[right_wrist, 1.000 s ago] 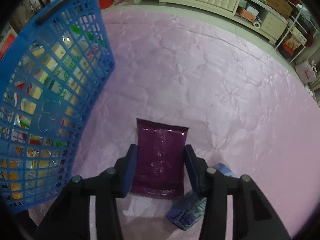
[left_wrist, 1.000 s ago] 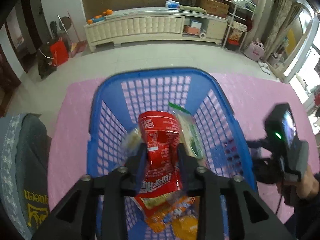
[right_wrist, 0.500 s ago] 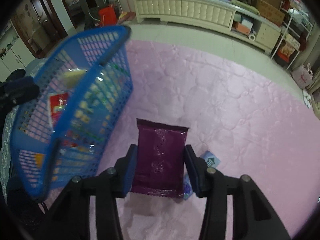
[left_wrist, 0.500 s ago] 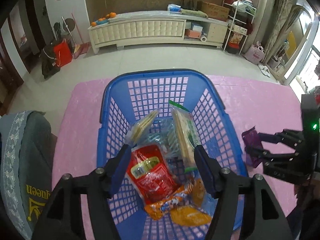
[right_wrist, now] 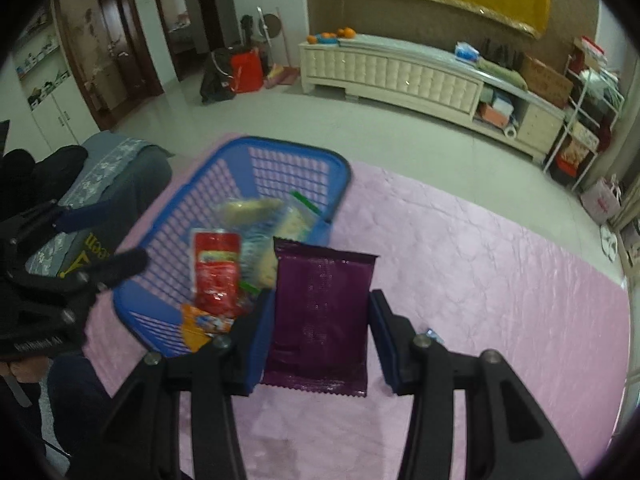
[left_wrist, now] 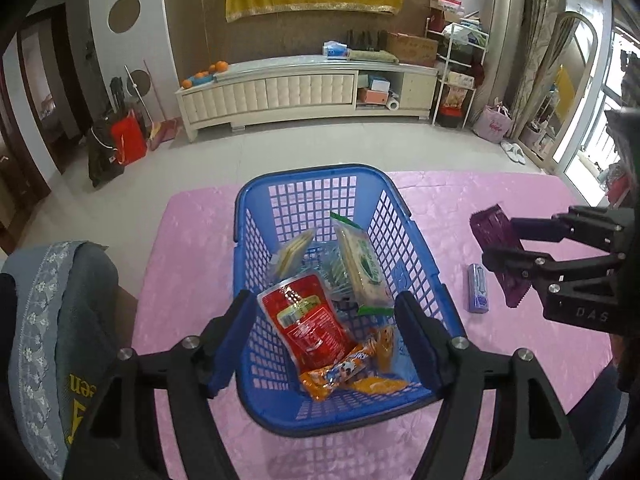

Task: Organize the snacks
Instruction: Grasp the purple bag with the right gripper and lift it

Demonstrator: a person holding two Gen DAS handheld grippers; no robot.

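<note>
Purple snack packet [right_wrist: 320, 312] clamped flat between the right gripper [right_wrist: 320, 336] jaws, lifted off the pink tablecloth [left_wrist: 440, 216] beside the blue basket [left_wrist: 312, 172], probably headed in. Left gripper [left_wrist: 324, 340] hovers over the near rim, jaws wide, empty; red pouch [left_wrist: 308, 320] lies inside. Small blue packet [left_wrist: 478, 288] remains outside.

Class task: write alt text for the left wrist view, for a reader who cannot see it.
An open left gripper hovers over a blue basket of snack packets on a pink tablecloth. At right, the right gripper holds a purple packet above a small blue packet.
</note>
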